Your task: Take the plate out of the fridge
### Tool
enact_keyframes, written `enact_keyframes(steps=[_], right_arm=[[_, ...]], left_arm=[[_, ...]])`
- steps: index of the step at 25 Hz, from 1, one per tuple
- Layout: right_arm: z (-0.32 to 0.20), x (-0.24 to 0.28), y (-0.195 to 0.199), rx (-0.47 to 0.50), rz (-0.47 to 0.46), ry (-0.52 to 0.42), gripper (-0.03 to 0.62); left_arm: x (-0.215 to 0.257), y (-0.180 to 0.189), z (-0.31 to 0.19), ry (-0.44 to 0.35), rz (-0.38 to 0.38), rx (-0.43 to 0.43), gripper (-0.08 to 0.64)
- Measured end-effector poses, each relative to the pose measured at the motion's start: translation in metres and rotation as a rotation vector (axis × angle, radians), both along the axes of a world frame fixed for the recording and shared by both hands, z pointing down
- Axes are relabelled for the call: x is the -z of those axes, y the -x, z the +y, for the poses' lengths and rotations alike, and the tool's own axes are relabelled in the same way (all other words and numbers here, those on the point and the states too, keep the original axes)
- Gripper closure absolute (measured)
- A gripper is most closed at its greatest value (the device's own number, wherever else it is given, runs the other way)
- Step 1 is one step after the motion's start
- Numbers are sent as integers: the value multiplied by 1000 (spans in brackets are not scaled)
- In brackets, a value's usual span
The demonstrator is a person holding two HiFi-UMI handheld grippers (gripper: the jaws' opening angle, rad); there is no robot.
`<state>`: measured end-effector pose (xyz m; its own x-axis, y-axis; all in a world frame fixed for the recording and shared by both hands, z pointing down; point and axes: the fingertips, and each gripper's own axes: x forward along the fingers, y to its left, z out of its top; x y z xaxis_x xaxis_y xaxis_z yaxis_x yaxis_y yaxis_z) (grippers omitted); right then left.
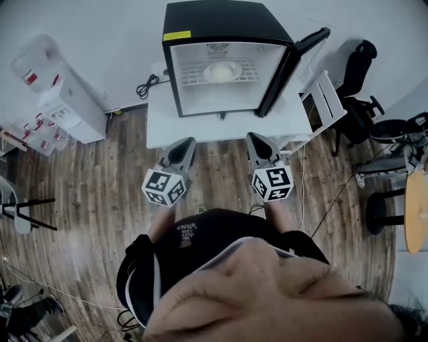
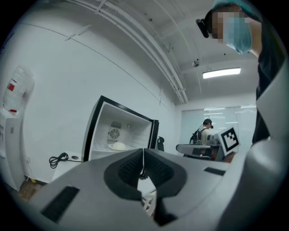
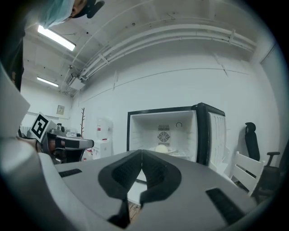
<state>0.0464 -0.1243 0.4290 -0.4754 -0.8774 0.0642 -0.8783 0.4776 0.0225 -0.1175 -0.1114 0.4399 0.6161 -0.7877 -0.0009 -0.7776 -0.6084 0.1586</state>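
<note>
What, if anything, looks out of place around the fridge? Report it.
Nothing stands out. The fridge stands open, the plate sits level on its wire shelf, nothing spilled. The left gripper and right gripper are shut and empty, short of it.

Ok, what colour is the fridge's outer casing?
The fridge casing is black; head view shows it best.
</note>
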Motion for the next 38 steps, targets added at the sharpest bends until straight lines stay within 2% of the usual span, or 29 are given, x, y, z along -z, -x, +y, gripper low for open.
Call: enact_keyframes(steps=[4,11,18,30,38], right_arm=[[-20,-4,15,-2,-1,15,580],[-47,-9,21,-59,-1,26,580],[-71,-13,6,-94,7,43,580],[-144,-10,2,12,15,36,580],[-182,-13,-14,26,12,35,580]], left_arm=[[-6,13,-23,25,-13,5,543],[-10,16,-57,30,-25,-46,543],[-25,8,-86,90,-28,-40,543],[-23,-11,-148,102,-18,28,543],[-24,-31,-190,94,-47,32,543]])
